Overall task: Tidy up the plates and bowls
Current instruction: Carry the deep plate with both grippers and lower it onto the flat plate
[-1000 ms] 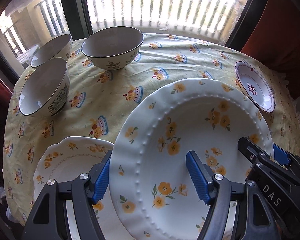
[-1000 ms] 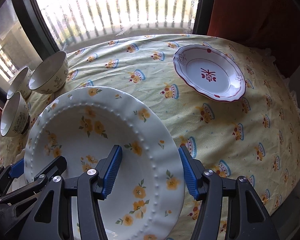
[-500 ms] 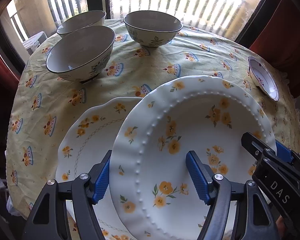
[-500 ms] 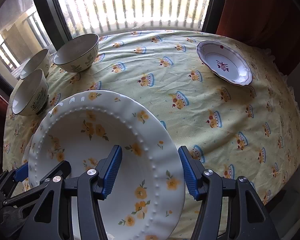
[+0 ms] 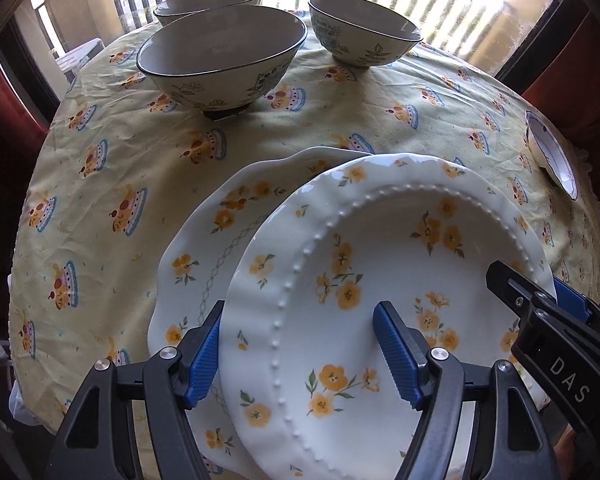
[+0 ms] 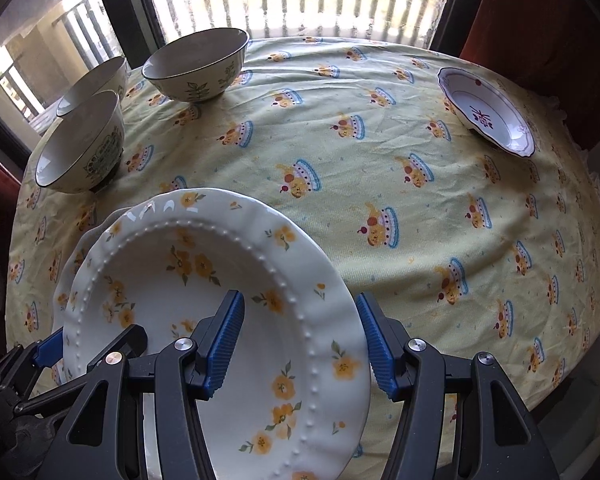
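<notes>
Both grippers, left gripper and right gripper, grip the beaded plate, now carried over the scalloped plate below, ready for stacking.

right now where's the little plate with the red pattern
The red-patterned plate sits alone near the far right edge of the tablecloth in the right wrist view, well apart from the three bowls on the far left.
</notes>
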Demonstrator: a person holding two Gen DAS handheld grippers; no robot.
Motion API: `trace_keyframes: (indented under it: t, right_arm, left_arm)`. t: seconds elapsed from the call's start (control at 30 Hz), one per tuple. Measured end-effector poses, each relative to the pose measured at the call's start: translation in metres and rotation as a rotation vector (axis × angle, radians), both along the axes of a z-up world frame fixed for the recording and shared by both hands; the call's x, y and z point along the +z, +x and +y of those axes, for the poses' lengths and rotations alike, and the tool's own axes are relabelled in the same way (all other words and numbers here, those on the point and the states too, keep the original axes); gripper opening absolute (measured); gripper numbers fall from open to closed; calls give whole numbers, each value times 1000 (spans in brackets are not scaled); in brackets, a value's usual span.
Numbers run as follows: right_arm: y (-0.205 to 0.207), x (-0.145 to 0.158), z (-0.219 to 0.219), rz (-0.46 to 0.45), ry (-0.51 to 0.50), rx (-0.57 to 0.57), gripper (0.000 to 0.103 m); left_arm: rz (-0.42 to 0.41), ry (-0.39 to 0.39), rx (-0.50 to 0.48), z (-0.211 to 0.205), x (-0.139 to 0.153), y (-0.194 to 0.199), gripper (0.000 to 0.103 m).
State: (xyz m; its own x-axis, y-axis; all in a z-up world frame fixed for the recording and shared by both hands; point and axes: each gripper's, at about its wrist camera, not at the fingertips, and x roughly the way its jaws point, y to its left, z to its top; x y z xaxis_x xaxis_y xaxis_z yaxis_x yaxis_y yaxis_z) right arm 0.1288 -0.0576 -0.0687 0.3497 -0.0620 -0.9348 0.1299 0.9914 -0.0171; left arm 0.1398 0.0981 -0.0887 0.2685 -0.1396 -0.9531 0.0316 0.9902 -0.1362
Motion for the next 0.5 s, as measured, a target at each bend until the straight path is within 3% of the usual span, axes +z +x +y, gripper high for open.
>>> trace_keyframes:
  t: [0.5]
  right_arm:
    - [10, -13, 4, 40, -19, 9, 59]
  left_arm:
    - [3, 34, 15, -4, -7, 3, 75]
